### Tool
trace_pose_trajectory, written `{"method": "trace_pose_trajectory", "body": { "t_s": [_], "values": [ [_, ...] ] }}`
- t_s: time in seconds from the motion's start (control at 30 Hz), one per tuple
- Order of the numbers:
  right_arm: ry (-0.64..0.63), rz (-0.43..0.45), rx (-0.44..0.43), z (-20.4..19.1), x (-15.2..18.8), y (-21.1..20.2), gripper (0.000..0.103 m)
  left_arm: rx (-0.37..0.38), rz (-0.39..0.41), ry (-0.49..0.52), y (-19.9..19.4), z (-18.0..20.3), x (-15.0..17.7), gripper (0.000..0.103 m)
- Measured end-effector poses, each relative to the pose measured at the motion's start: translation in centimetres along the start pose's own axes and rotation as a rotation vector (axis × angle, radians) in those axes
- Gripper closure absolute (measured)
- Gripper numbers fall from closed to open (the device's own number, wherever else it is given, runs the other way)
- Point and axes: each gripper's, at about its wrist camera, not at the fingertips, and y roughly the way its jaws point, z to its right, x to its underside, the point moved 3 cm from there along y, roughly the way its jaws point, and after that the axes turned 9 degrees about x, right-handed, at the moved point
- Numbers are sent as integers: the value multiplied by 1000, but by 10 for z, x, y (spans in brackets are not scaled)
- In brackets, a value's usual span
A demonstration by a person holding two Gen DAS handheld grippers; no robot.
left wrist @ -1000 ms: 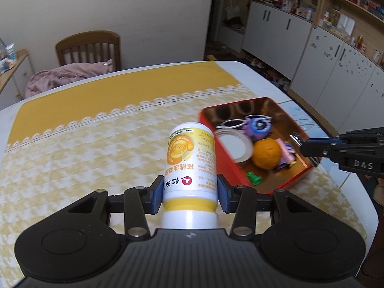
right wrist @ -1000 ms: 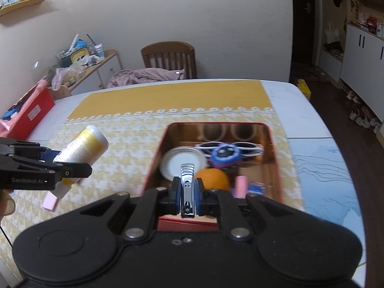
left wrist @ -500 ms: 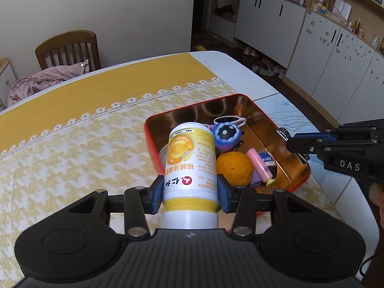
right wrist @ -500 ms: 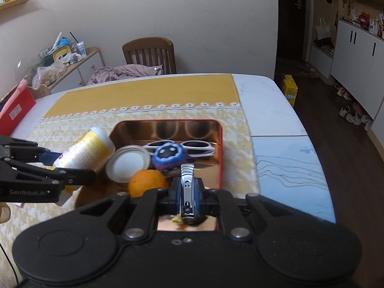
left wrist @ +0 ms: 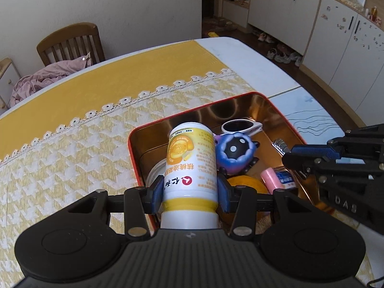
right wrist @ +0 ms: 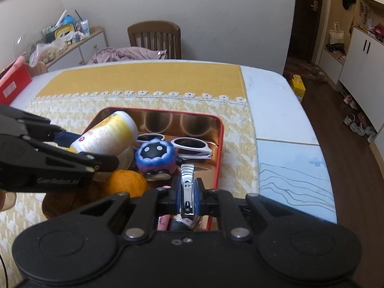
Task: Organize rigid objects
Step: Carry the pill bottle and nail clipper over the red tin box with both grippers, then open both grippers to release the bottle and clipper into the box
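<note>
My left gripper (left wrist: 189,189) is shut on a white and yellow bottle (left wrist: 190,165) and holds it tilted over the left part of the red tin (left wrist: 134,144); the bottle also shows in the right wrist view (right wrist: 108,134). My right gripper (right wrist: 187,195) is shut on a metal nail clipper (right wrist: 187,187) above the tin's near right side (right wrist: 219,144). The clipper's tip shows in the left wrist view (left wrist: 279,144). The tin holds white sunglasses (right wrist: 192,145), a purple-blue round toy (right wrist: 156,154), an orange (right wrist: 126,183), a white lid (left wrist: 154,175) and a pink item (left wrist: 271,178).
The tin sits on a yellow and white tablecloth (left wrist: 72,124) near the table's right edge (right wrist: 288,129). A wooden chair (right wrist: 154,38) with pink cloth stands at the far side. A red box (right wrist: 12,84) sits at the table's far left.
Both grippers have moved in over the tin. The bottle now hangs above the tin's left part and the clipper is farther over its right side.
</note>
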Motion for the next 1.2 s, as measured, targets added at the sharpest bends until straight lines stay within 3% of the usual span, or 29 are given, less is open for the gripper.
{"method": "trace_pose_trajectory", "body": {
  "t_s": [0.5, 0.63, 0.83, 1.2],
  "values": [
    [-54, -43, -4, -6, 0, 14, 92, -9, -11, 1, 13, 0, -6, 59],
    [-51, -47, -18, -6, 1, 13, 84, 2, -12, -10, 13, -2, -5, 58],
    [-39, -50, -41, -8, 2, 5, 81, 24, 10, -11, 5, 0, -5, 58],
    [8, -24, -65, -5, 2, -15, 70, 56, 57, -12, -17, 0, 2, 45]
  ]
}}
